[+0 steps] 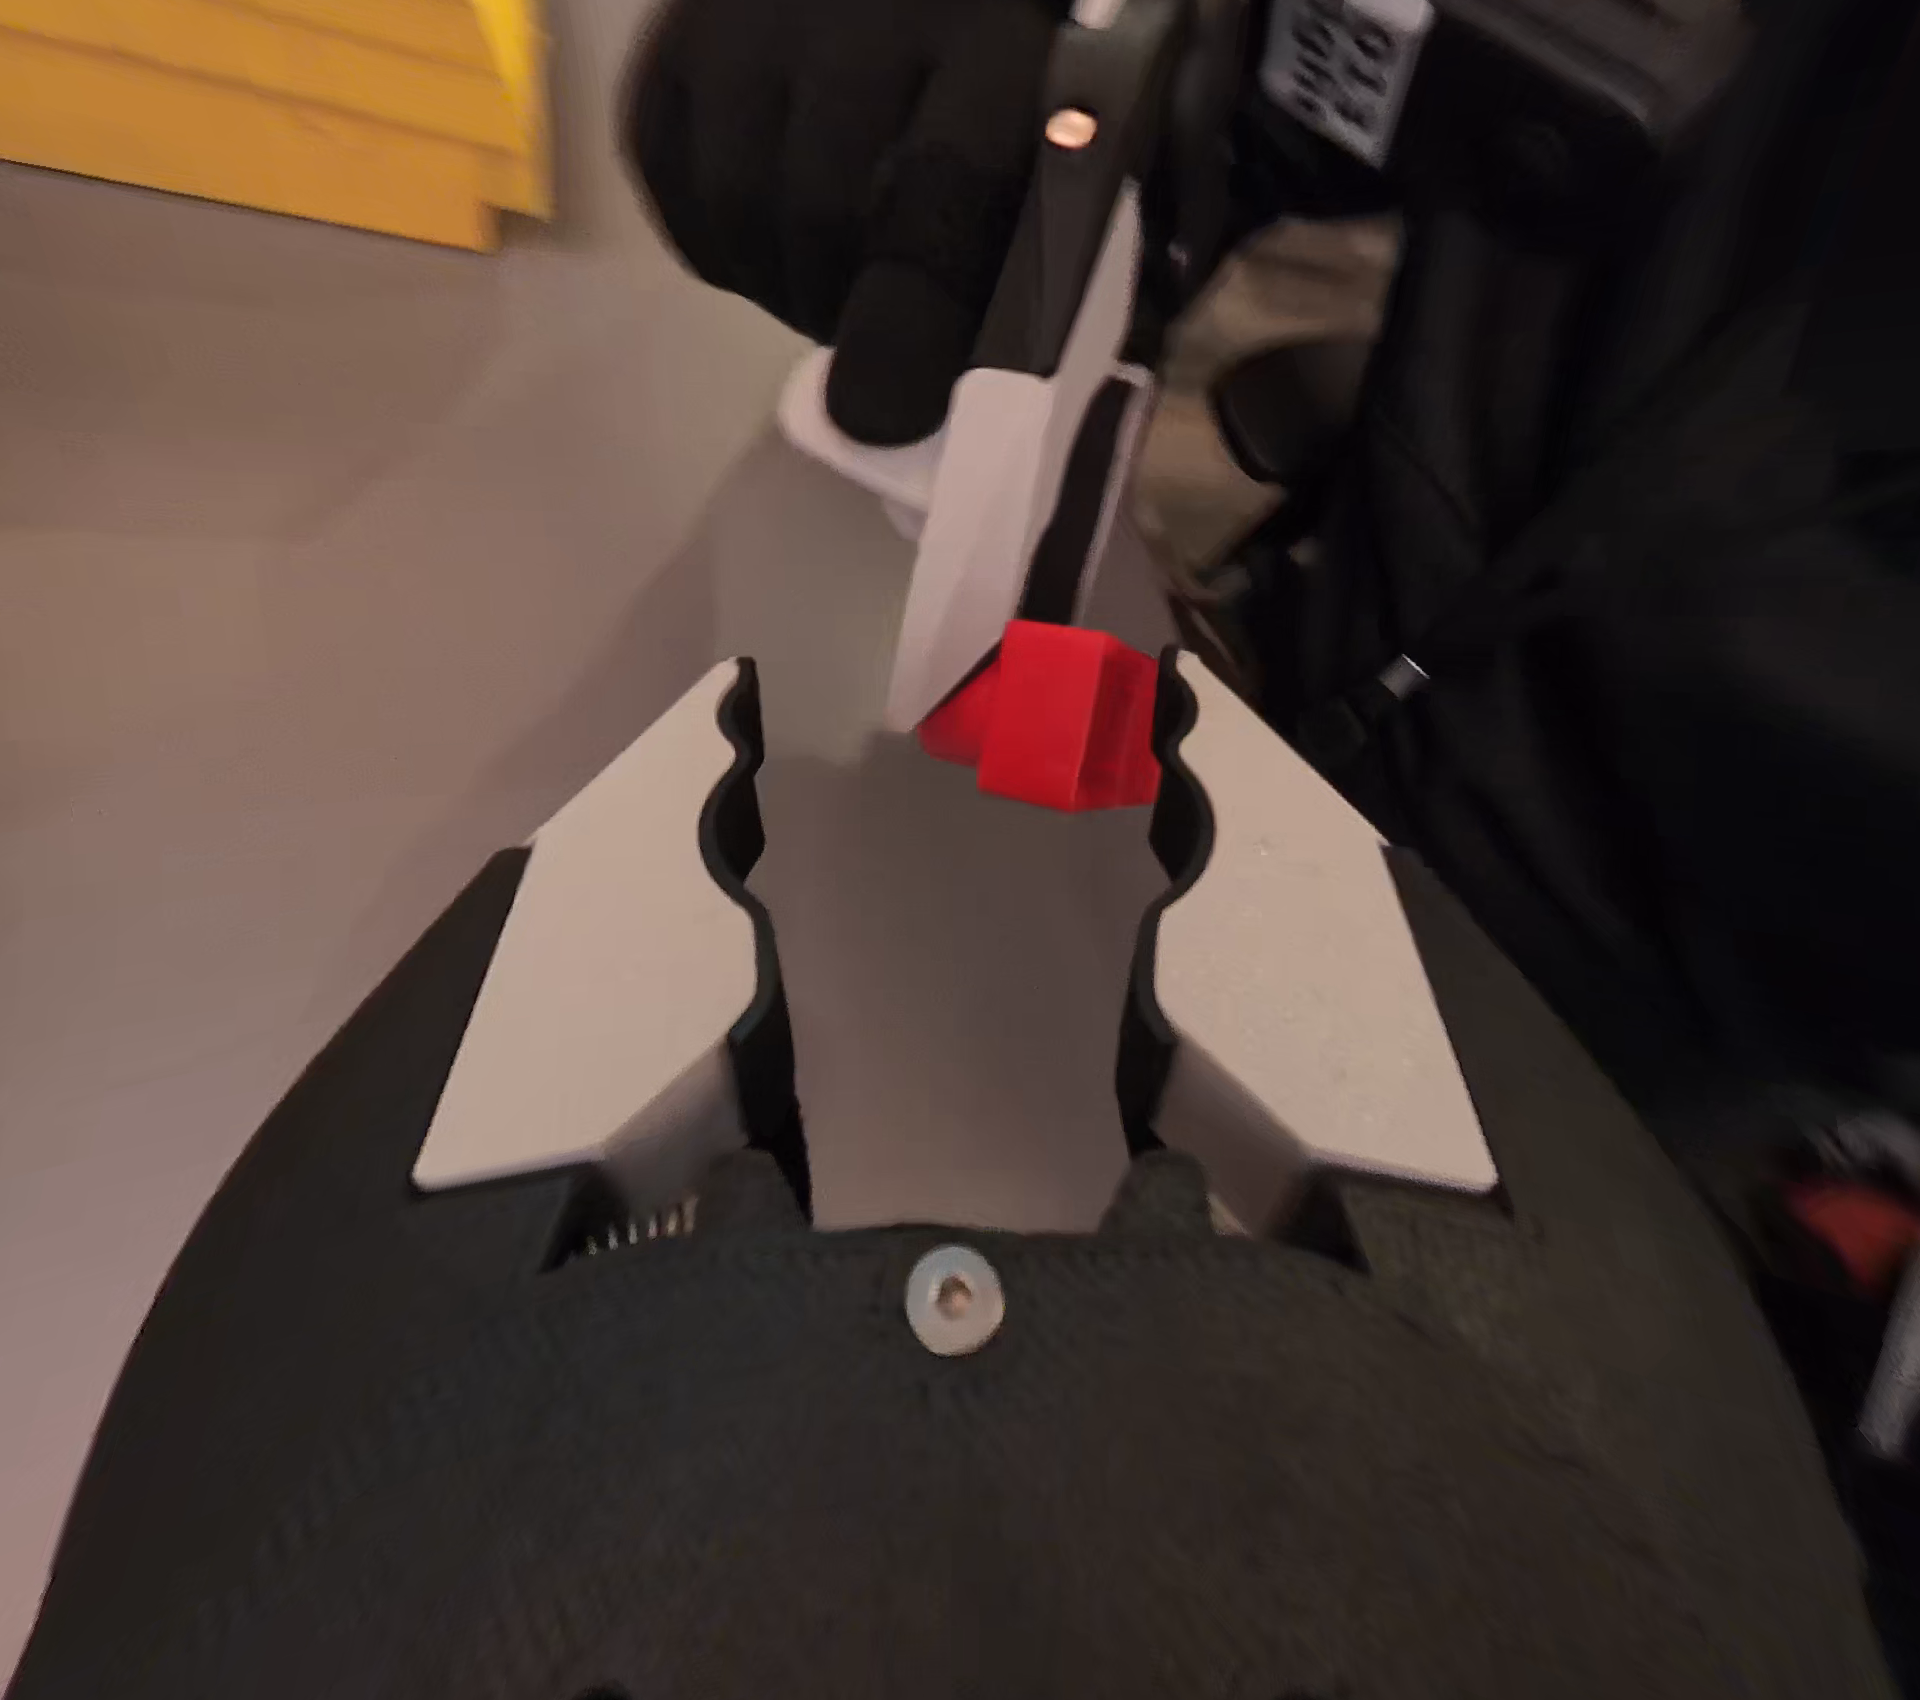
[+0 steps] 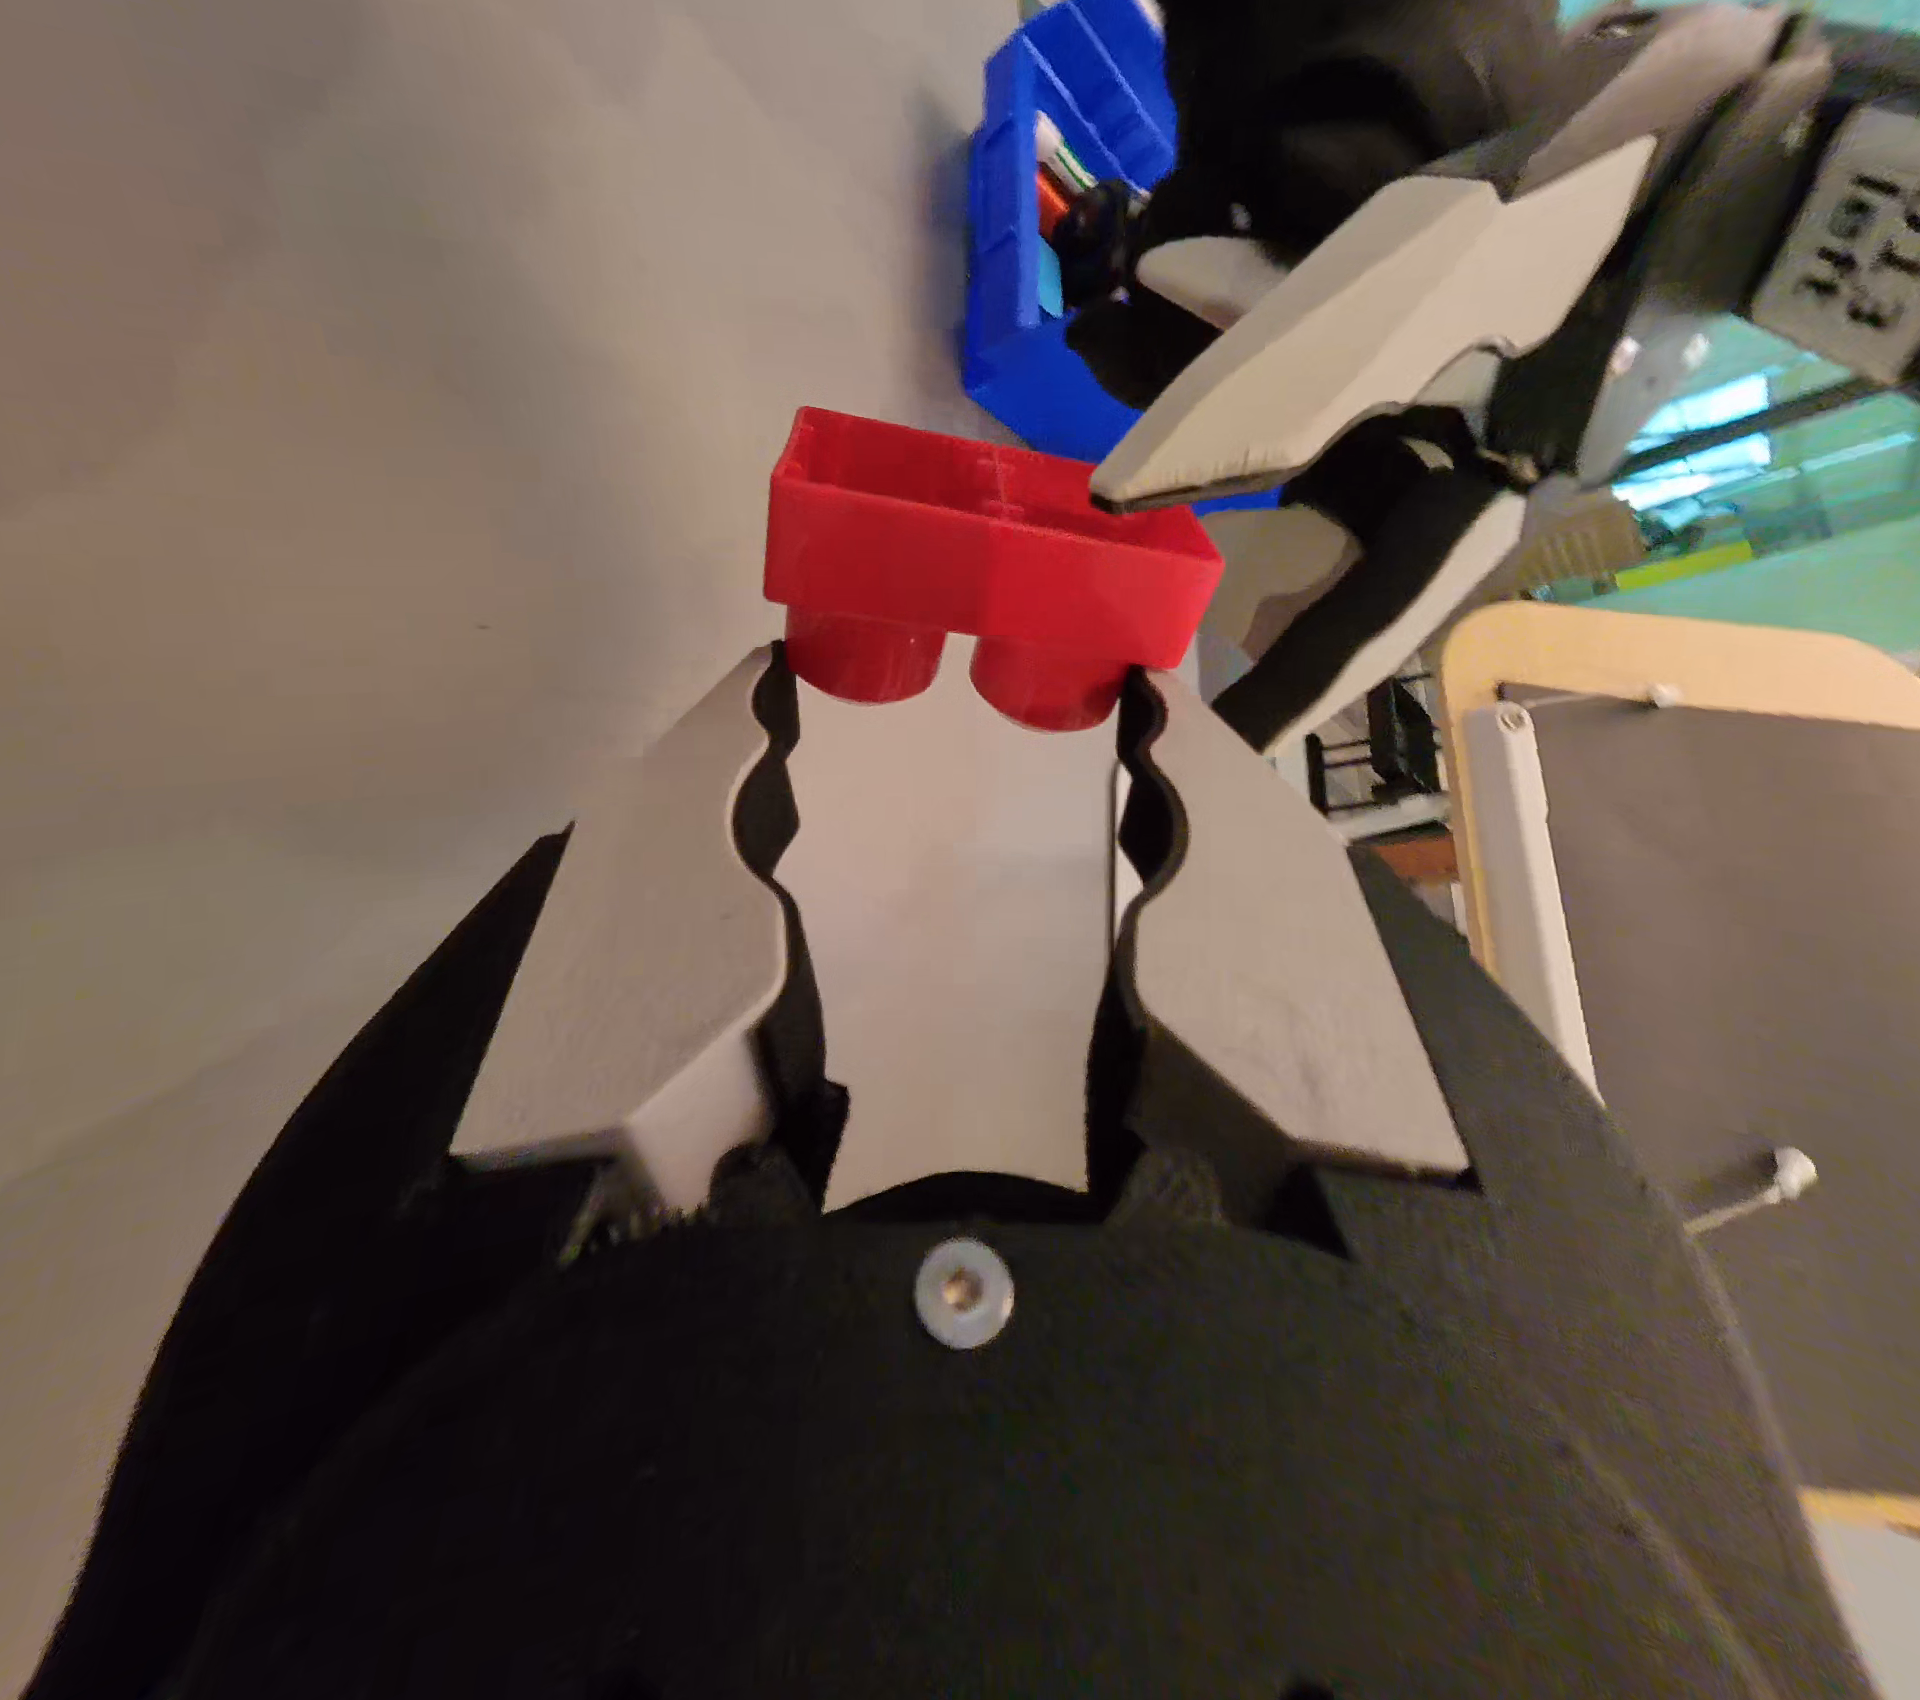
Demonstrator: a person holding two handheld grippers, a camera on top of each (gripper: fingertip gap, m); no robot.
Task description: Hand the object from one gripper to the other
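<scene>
Right wrist view: right gripper holds red brick, far end hidden.

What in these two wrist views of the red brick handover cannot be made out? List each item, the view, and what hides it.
- Left wrist view: most of the red brick, behind the right claw.
- Left wrist view: yellow bin contents, blurred and cut off by the edge.
- Right wrist view: blue bin contents, hidden by a black glove.
- Right wrist view: whether the left claw touches the brick.
</scene>
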